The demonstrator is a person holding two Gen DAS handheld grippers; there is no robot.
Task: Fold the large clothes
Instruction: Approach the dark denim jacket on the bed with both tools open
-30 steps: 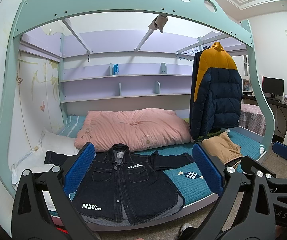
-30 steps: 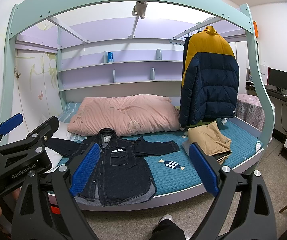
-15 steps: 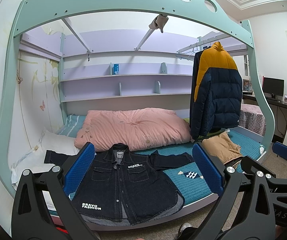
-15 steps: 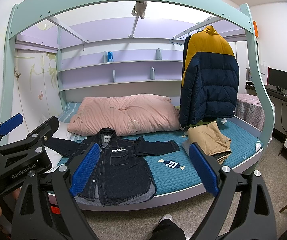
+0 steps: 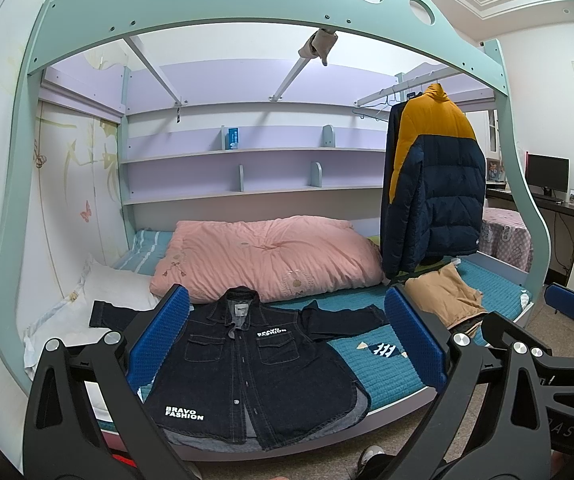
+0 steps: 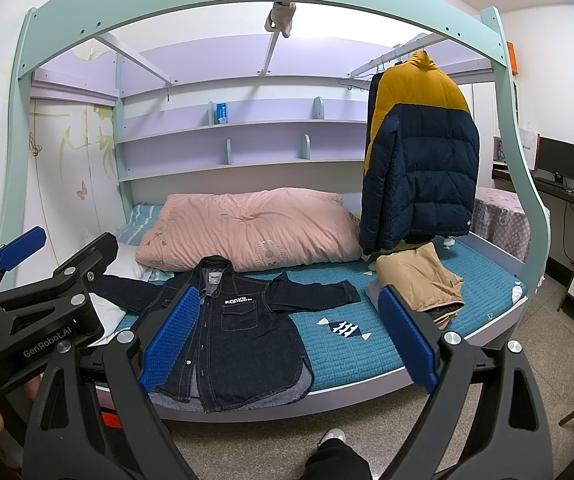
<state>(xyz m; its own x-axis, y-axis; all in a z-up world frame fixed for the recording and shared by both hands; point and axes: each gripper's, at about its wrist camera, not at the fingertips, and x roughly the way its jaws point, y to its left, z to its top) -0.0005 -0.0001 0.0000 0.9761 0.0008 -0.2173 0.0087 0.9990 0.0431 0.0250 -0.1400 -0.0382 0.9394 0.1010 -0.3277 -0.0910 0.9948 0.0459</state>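
A dark denim jacket (image 5: 247,364) with white "BRAVO FASHION" lettering lies spread flat, front up, sleeves out, near the front edge of the teal bed cover (image 5: 383,368). It also shows in the right wrist view (image 6: 231,332). My left gripper (image 5: 287,340) is open and empty, held in the air in front of the bed. My right gripper (image 6: 287,332) is open and empty too, well short of the jacket. The left gripper's body (image 6: 35,312) shows at the left of the right wrist view.
A pink duvet (image 5: 267,256) lies behind the jacket. Folded tan clothing (image 5: 443,296) sits on the bed's right. A navy and yellow puffer coat (image 5: 431,192) hangs from a rail. A white pillow (image 5: 115,288) lies left. The mint bed frame (image 5: 247,16) arches overhead. A desk with a monitor (image 5: 547,172) stands far right.
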